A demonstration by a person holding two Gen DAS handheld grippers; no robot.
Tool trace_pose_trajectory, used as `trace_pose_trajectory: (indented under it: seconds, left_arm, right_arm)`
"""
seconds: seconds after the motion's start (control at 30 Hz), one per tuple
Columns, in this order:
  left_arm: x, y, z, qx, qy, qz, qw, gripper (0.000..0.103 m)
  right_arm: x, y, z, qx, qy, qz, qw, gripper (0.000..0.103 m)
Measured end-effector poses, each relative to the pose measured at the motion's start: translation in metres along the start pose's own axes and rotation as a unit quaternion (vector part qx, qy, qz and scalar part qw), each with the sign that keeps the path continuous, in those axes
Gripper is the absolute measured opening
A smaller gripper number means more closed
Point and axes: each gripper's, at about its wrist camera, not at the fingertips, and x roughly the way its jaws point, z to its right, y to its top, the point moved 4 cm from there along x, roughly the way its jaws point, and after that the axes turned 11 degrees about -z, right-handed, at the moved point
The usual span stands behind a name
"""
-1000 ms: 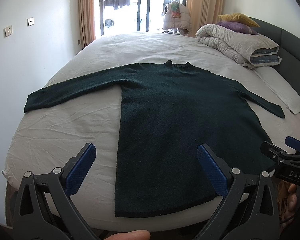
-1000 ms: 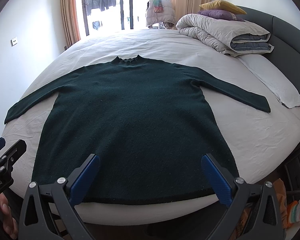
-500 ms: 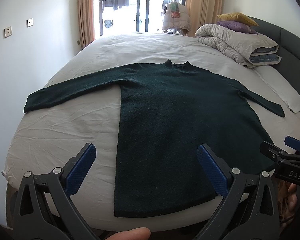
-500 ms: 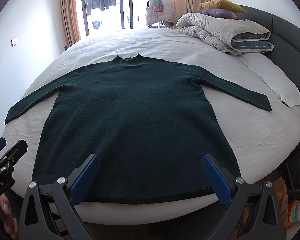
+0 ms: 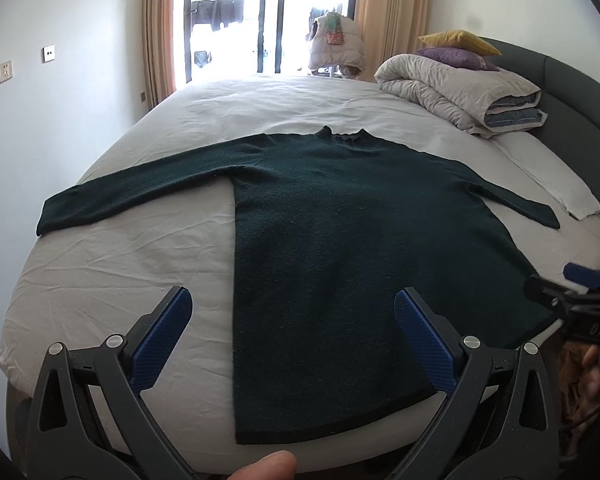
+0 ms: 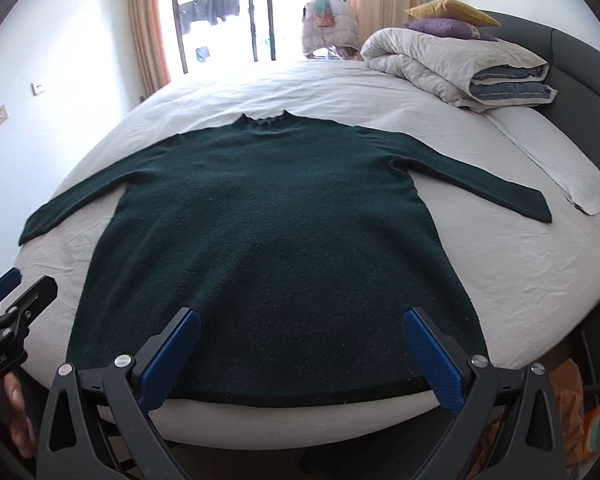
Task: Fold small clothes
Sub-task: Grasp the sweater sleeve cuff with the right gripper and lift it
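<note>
Bedroom backdrop, pretty lived-in

Round bed (image 5: 100, 276) with wrinkled white sheet, rolled duvet (image 6: 452, 64) near the headboard (image 6: 580, 80), yellow pillow (image 5: 460, 38) stacked on a purple one (image 5: 452, 58), curtains (image 5: 158, 28) beside the window.

Dark green sweater (image 6: 268, 232), white sheet (image 6: 500, 264)

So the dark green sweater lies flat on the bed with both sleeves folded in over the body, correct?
Not quite. The dark green sweater does lie flat on the bed, but both sleeves are spread out to the sides, as the right wrist view shows.
</note>
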Motion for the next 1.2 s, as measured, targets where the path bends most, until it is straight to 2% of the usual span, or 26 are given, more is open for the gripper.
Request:
trace_pose_trajectory:
  seconds: [0.07, 0.13, 0.23, 0.4, 0.47, 0.53, 0.6, 0.7, 0.77, 0.83, 0.93, 1.07, 1.2]
  left_arm:
    - [0.002, -0.006, -0.007, 0.009, 0.009, 0.005, 0.9999, 0.103]
    - [0.008, -0.011, -0.013, 0.014, 0.002, -0.005, 0.9999, 0.103]
    - [0.025, -0.022, -0.02, 0.011, -0.052, -0.051, 0.9973, 0.103]
    - [0.041, -0.026, -0.028, -0.004, -0.078, -0.062, 0.995, 0.103]
    - [0.048, -0.021, -0.042, -0.023, -0.078, -0.076, 0.9938, 0.103]
    - [0.051, -0.01, -0.064, -0.06, -0.092, -0.062, 0.992, 0.103]
    - [0.051, 0.004, -0.082, -0.08, -0.09, -0.041, 0.9919, 0.103]
    - [0.051, 0.031, -0.085, -0.066, -0.086, -0.023, 0.9939, 0.103]
    - [0.056, 0.049, -0.077, -0.051, -0.084, -0.017, 0.995, 0.103]
    - [0.062, 0.064, -0.066, -0.041, -0.089, -0.016, 0.9951, 0.103]
    - [0.075, 0.078, -0.041, -0.033, -0.092, -0.016, 0.9951, 0.103]
    - [0.097, 0.089, -0.008, -0.012, -0.087, -0.026, 0.9958, 0.103]
    - [0.124, 0.095, 0.017, 0.003, -0.094, -0.048, 0.9944, 0.103]
  right_arm:
    - [-0.003, -0.003, 0.005, -0.005, 0.009, 0.011, 1.0, 0.103]
    - [-0.004, -0.004, 0.01, -0.004, 0.011, 0.02, 1.0, 0.103]
    - [-0.004, -0.002, 0.02, 0.015, 0.014, 0.028, 0.999, 0.103]
    - [-0.006, 0.0, 0.026, 0.02, 0.022, 0.04, 0.999, 0.103]
    - [-0.006, 0.0, 0.026, 0.019, 0.027, 0.043, 0.999, 0.103]
    - [-0.005, 0.001, 0.024, 0.017, 0.036, 0.048, 0.998, 0.103]
    - [-0.001, 0.005, 0.025, 0.017, 0.049, 0.054, 0.997, 0.103]
    - [0.006, 0.016, 0.041, 0.038, 0.072, 0.056, 0.995, 0.103]
    - [0.015, 0.027, 0.066, 0.077, 0.09, 0.056, 0.991, 0.103]
    - [0.026, 0.04, 0.105, 0.137, 0.11, 0.06, 0.983, 0.103]
    - [0.049, 0.056, 0.19, 0.264, 0.135, 0.071, 0.952, 0.103]
    - [0.088, 0.063, 0.287, 0.407, 0.169, 0.077, 0.894, 0.103]
    - [0.14, 0.064, 0.362, 0.521, 0.193, 0.063, 0.829, 0.094]
